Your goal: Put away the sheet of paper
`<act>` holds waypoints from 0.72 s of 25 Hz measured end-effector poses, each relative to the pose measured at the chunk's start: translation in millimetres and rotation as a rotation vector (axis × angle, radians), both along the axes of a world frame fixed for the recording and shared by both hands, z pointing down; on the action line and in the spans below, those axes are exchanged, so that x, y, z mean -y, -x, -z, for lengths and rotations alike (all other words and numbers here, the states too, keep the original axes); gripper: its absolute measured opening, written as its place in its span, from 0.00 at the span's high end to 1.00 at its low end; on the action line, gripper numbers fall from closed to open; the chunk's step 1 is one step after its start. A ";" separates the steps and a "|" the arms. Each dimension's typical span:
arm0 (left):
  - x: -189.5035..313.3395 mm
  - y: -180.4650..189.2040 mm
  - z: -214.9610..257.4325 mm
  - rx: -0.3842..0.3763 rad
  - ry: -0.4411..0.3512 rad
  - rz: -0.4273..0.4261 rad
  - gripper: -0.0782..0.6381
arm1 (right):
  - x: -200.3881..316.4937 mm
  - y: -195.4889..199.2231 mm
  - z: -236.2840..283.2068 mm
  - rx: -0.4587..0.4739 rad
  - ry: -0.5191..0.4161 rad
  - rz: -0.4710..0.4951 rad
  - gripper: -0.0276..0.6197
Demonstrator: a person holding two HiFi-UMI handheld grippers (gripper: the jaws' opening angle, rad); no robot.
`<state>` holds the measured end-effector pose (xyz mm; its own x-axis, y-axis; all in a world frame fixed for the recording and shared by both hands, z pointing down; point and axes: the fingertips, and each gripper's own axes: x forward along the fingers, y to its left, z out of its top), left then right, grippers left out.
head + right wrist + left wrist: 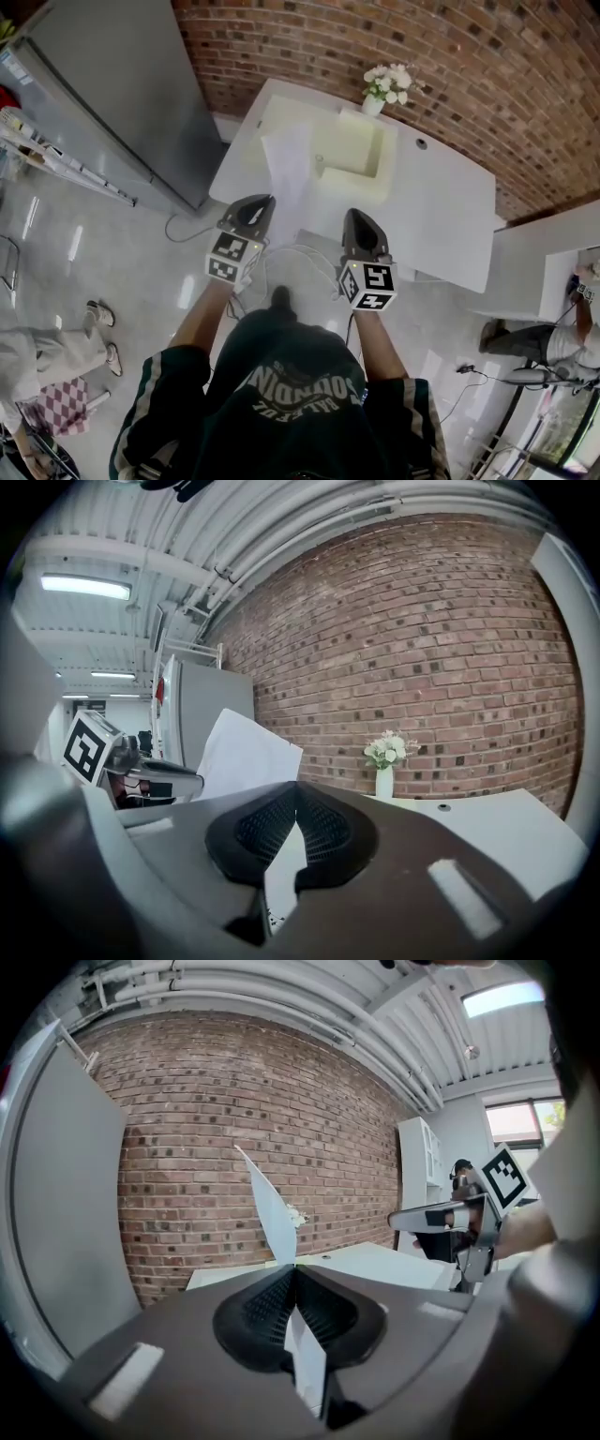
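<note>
White sheet of paper (272, 1213) stands clamped in left gripper (293, 1267); right gripper (297, 785) closed alongside.

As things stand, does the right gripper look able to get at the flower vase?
Probably, but not directly: the cream tray sits between the right gripper and the vase, and its jaws are together.

Ceiling strip lights (84, 585) are lighting everything brightly; the floor (75, 246) is glaring; fisheye edges are bending and darkening.
</note>
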<state>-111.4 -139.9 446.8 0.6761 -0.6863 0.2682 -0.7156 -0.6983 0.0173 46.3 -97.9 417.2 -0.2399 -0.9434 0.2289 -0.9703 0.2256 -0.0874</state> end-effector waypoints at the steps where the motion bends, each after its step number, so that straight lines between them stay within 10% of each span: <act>1: 7.3 2.0 -0.5 0.001 0.000 -0.006 0.87 | 6.9 2.2 0.9 -0.001 -0.003 -0.004 0.95; 18: 95.9 -4.3 -21.3 0.028 0.015 -0.048 0.88 | 66.1 -16.4 -21.6 -0.006 0.032 -0.055 0.95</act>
